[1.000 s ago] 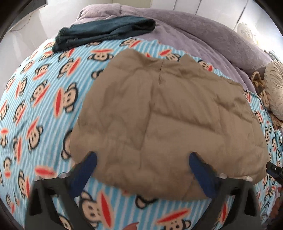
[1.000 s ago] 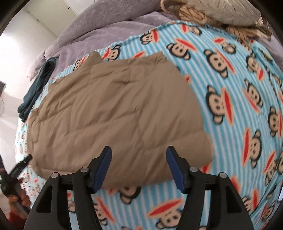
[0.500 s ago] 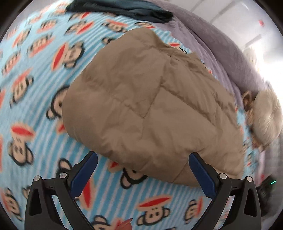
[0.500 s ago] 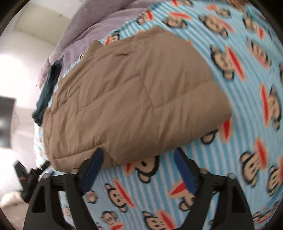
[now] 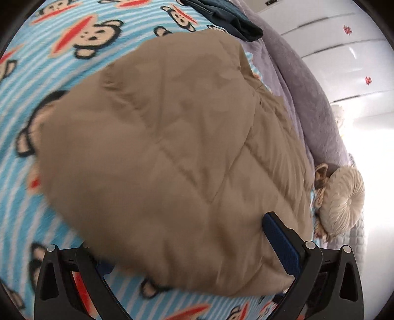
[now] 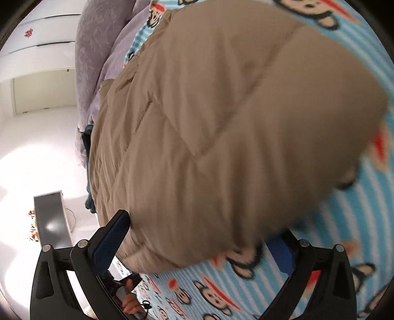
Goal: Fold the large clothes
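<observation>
A tan quilted jacket point(image 5: 172, 157) lies folded on a bed sheet point(image 5: 49, 61) with blue stripes and cartoon monkeys. My left gripper point(image 5: 192, 256) is wide open and tilted over the jacket's near corner. One blue pad point(image 5: 280, 243) rests above the fabric, and the other finger is mostly hidden under the jacket's edge. In the right wrist view the same jacket point(image 6: 221, 123) fills the frame. My right gripper point(image 6: 197, 246) is wide open astride the other near corner, with one finger point(image 6: 110, 241) above the cloth and the other low beside the edge. Neither gripper pinches the fabric.
A dark teal garment point(image 5: 229, 22) lies beyond the jacket, next to a purple blanket point(image 5: 307, 98). A round cream cushion point(image 5: 344, 201) sits at the bed's right side. White wardrobe doors stand behind. A hand point(image 6: 130, 302) shows low in the right wrist view.
Both grippers dropped toward the jacket's near edge and rolled, so the jacket now looks tilted and much larger. The right jaws widened. The fabric edge now lies between each pair of fingers.
</observation>
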A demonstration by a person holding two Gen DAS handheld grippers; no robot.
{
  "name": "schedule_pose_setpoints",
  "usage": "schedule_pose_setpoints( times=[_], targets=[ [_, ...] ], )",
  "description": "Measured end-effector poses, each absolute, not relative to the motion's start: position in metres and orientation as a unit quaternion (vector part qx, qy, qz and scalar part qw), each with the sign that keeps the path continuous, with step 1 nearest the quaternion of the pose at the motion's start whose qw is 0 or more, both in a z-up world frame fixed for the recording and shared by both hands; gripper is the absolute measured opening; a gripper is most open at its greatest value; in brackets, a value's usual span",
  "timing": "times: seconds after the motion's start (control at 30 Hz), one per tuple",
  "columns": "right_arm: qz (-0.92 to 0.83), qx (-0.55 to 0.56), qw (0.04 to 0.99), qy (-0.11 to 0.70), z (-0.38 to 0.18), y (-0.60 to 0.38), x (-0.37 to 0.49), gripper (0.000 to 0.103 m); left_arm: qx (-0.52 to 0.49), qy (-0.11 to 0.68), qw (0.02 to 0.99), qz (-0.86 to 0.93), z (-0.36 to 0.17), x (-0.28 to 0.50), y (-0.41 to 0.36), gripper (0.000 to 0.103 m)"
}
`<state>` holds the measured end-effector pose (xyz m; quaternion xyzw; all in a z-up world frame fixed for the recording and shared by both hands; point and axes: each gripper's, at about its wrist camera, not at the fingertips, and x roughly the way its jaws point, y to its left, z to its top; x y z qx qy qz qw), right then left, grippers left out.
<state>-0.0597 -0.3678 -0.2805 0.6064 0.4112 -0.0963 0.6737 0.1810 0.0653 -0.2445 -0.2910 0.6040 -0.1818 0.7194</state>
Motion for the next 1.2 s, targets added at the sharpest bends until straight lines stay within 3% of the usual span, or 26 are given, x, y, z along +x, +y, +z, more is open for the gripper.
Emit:
schedule_pose_setpoints(
  times=[0.13, 0.17, 0.23, 0.3, 0.37, 0.4, 0.43, 0.53, 0.6, 0.93, 1.2],
  targets=[
    [-0.098, 0.600, 0.681, 0.407, -0.285, -0.365, -0.044, 0.103, -0.324, 0.599, 0.716, -0.154, -0.257, 0.190, 0.057, 0.102],
    [-0.101, 0.600, 0.682, 0.406, -0.286, -0.364, -0.041, 0.103, -0.329, 0.597, 0.715, -0.153, -0.259, 0.191, 0.057, 0.098],
    [-0.107, 0.602, 0.682, 0.402, -0.286, -0.363, -0.039, 0.103, -0.338, 0.592, 0.714, -0.161, -0.259, 0.193, 0.057, 0.057],
    [-0.112, 0.604, 0.680, 0.401, -0.285, -0.363, -0.040, 0.101, -0.352, 0.585, 0.709, -0.177, -0.257, 0.194, 0.061, 0.038],
    [-0.120, 0.603, 0.676, 0.406, -0.283, -0.362, -0.043, 0.083, -0.347, 0.578, 0.713, -0.191, -0.251, 0.194, 0.065, 0.029],
    [-0.120, 0.605, 0.671, 0.411, -0.284, -0.361, -0.044, 0.063, -0.337, 0.573, 0.719, -0.202, -0.244, 0.192, 0.064, 0.026],
    [-0.112, 0.611, 0.668, 0.409, -0.283, -0.361, -0.045, 0.046, -0.328, 0.570, 0.724, -0.209, -0.238, 0.190, 0.063, 0.024],
    [-0.106, 0.594, 0.686, 0.408, -0.268, -0.357, -0.047, 0.030, -0.305, 0.558, 0.738, -0.228, -0.219, 0.187, 0.058, 0.022],
    [-0.101, 0.575, 0.701, 0.409, -0.257, -0.353, -0.047, 0.027, -0.300, 0.550, 0.742, -0.238, -0.208, 0.186, 0.057, 0.022],
    [-0.070, 0.562, 0.711, 0.416, -0.227, -0.327, -0.088, 0.025, -0.255, 0.557, 0.740, -0.278, -0.173, 0.133, 0.094, 0.022],
    [-0.064, 0.572, 0.687, 0.444, -0.232, -0.294, -0.141, 0.025, -0.255, 0.595, 0.717, -0.257, -0.182, 0.059, 0.135, 0.022]
  ],
)
